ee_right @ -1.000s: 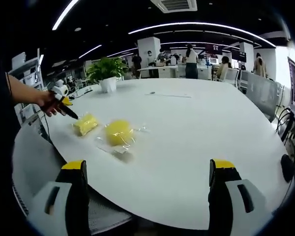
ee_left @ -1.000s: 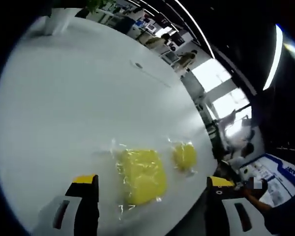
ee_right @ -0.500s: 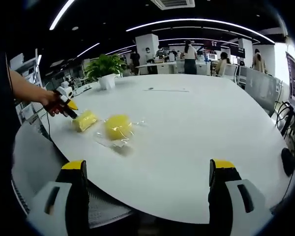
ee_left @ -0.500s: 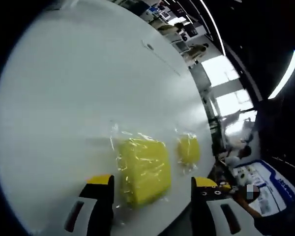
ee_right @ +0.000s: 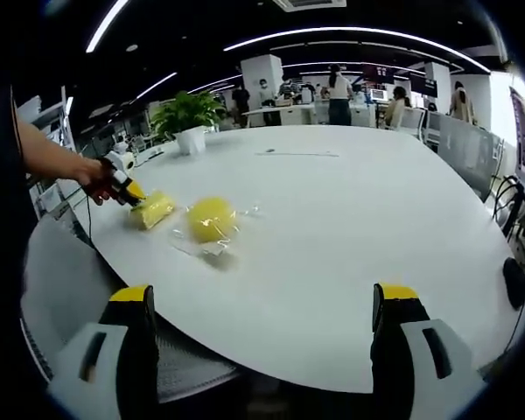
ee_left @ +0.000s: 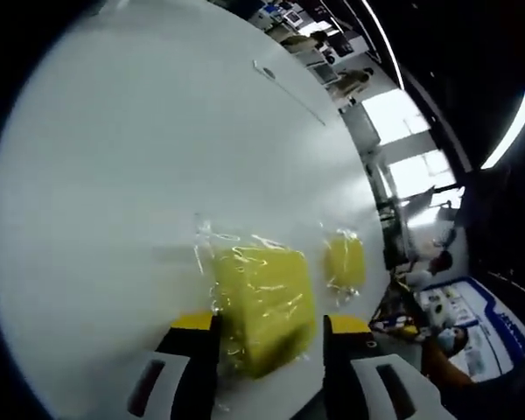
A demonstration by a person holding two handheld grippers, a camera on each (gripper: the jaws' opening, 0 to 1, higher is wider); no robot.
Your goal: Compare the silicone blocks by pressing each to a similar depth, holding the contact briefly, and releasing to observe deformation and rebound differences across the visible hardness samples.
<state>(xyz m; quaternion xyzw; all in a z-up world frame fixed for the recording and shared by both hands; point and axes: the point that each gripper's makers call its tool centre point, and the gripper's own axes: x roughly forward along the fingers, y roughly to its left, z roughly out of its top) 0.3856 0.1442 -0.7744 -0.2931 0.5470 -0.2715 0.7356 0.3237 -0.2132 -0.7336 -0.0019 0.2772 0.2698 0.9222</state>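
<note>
Our left gripper clamps the wrapped yellow block near the table edge. Our right gripper hangs wide open over the opposite edge.

Left hand-held gripper, right hand-held gripper: black jaws, yellow tips, grey slotted bases.

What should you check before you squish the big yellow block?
1. Left gripper jaws on both sides of the square yellow block: ok.
2. Jaws already touching the block's sides: cannot tell, the wrap hides the edges.
3. Block lying flat on the white table: ok.
4. Round yellow block sitting apart, out of the way: ok.
5. Right gripper open and away from both blocks: ok.
6. Plastic wrap smooth: not ok, it is crinkled.
</note>
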